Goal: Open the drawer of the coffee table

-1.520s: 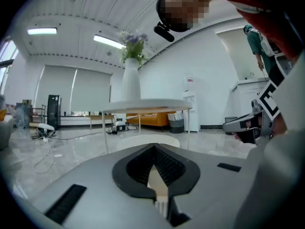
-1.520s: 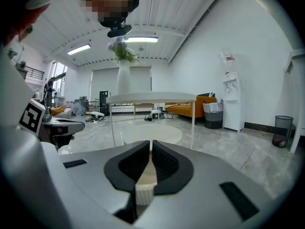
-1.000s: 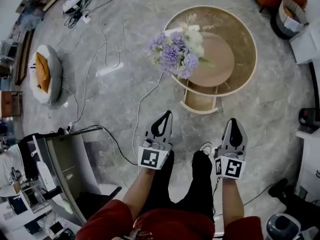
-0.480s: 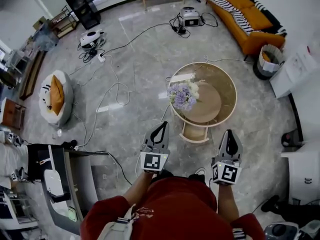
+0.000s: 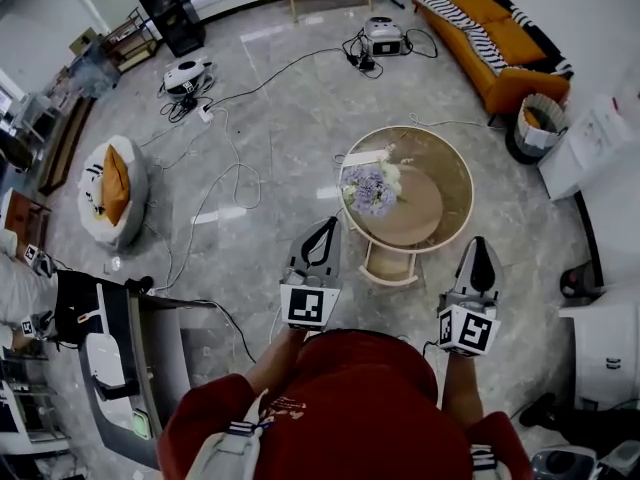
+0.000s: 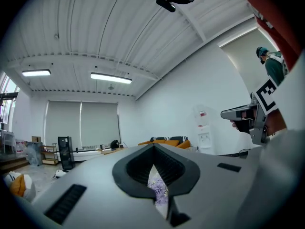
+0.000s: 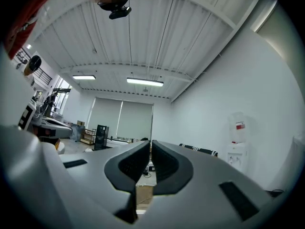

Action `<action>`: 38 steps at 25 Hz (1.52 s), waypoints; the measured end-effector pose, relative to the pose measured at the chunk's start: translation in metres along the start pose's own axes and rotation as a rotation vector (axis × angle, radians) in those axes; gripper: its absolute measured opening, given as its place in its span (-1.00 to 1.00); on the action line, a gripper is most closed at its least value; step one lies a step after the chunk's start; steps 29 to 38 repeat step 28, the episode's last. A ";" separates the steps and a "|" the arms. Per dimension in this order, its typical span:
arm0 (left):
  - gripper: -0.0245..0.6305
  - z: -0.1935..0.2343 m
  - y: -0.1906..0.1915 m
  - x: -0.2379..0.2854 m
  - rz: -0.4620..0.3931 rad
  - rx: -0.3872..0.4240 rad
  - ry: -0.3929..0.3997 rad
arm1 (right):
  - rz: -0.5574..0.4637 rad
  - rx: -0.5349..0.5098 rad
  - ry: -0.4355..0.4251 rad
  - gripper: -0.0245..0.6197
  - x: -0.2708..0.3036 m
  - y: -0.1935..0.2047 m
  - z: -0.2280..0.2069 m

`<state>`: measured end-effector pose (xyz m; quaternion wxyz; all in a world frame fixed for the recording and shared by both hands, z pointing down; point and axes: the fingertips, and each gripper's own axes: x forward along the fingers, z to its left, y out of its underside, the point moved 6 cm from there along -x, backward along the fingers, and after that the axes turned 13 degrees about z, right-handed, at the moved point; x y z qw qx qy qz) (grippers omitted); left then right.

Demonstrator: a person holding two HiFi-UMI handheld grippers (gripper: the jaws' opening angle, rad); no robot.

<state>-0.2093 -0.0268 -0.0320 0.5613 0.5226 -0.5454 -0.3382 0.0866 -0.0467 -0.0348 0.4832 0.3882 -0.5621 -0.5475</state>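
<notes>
The coffee table [image 5: 452,164] stands on the grey stone floor [image 5: 270,118] ahead of us, between the two grippers in the head view and well apart from both. It is round, with a tan wooden top inside a pale raised rim. A bunch of purple and white flowers [image 5: 372,187] sits on the left part of the top. The drawer [image 5: 388,265] is on the side nearest us. It is a pale, shallow box that juts out past the rim, so it is already pulled open.

The left gripper [image 5: 323,227] is level and shut tight, its tips meeting and nothing held. Only the flowers show far off through the gap behind the tips. The right gripper [image 5: 481,245] is also closed, with a hairline slit between its jaws and nothing in it.

Each gripper carries a cube of square black-and-white markers – patterns, not words. On the white wall a water dispenser [image 7: 237,138] bears a small red label, too small to read. The print on our red shirt [image 5: 345,408] is too fine as well.
</notes>
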 end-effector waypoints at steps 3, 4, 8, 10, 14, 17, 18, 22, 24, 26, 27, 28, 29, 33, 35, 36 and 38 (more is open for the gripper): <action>-0.89 -0.003 -0.003 0.000 -0.008 0.001 0.004 | 0.004 0.011 -0.008 -0.85 0.002 -0.002 0.000; -0.89 -0.004 -0.004 0.000 -0.011 0.000 0.006 | 0.006 0.014 -0.012 -0.85 0.003 -0.002 0.000; -0.89 -0.007 -0.005 -0.003 -0.016 -0.012 0.015 | 0.017 -0.010 -0.025 -0.85 0.003 0.000 -0.001; -0.89 -0.010 -0.005 -0.004 -0.014 -0.009 0.017 | 0.017 0.003 -0.024 -0.85 0.004 -0.002 0.000; -0.89 -0.015 -0.007 -0.008 -0.021 -0.010 0.021 | 0.031 -0.008 -0.035 -0.85 0.002 0.003 -0.002; -0.88 -0.016 -0.006 -0.010 -0.022 -0.012 0.018 | 0.037 -0.029 -0.040 -0.85 -0.001 0.006 -0.002; -0.89 -0.016 -0.006 -0.010 -0.021 -0.011 0.017 | 0.038 -0.032 -0.039 -0.85 -0.002 0.006 -0.003; -0.89 -0.020 -0.005 -0.011 -0.018 -0.008 0.025 | 0.043 -0.017 -0.031 -0.85 -0.004 0.006 -0.007; -0.89 -0.022 -0.006 -0.012 -0.017 -0.008 0.026 | 0.042 -0.012 -0.028 -0.85 -0.006 0.004 -0.009; -0.89 -0.024 -0.006 -0.013 -0.018 -0.007 0.026 | 0.042 -0.030 -0.030 -0.85 -0.007 0.006 -0.012; -0.89 -0.025 -0.007 -0.013 -0.018 -0.006 0.026 | 0.043 -0.036 -0.030 -0.85 -0.008 0.007 -0.013; -0.89 -0.026 -0.007 -0.012 -0.019 -0.005 0.027 | 0.044 -0.041 -0.030 -0.85 -0.008 0.007 -0.015; -0.89 -0.026 -0.007 -0.012 -0.019 -0.005 0.027 | 0.044 -0.041 -0.030 -0.85 -0.008 0.007 -0.015; -0.89 -0.026 -0.007 -0.012 -0.019 -0.005 0.027 | 0.044 -0.041 -0.030 -0.85 -0.008 0.007 -0.015; -0.89 -0.026 -0.007 -0.012 -0.019 -0.005 0.027 | 0.044 -0.041 -0.030 -0.85 -0.008 0.007 -0.015; -0.89 -0.026 -0.007 -0.012 -0.019 -0.005 0.027 | 0.044 -0.041 -0.030 -0.85 -0.008 0.007 -0.015; -0.89 -0.026 -0.007 -0.012 -0.019 -0.005 0.027 | 0.044 -0.041 -0.030 -0.85 -0.008 0.007 -0.015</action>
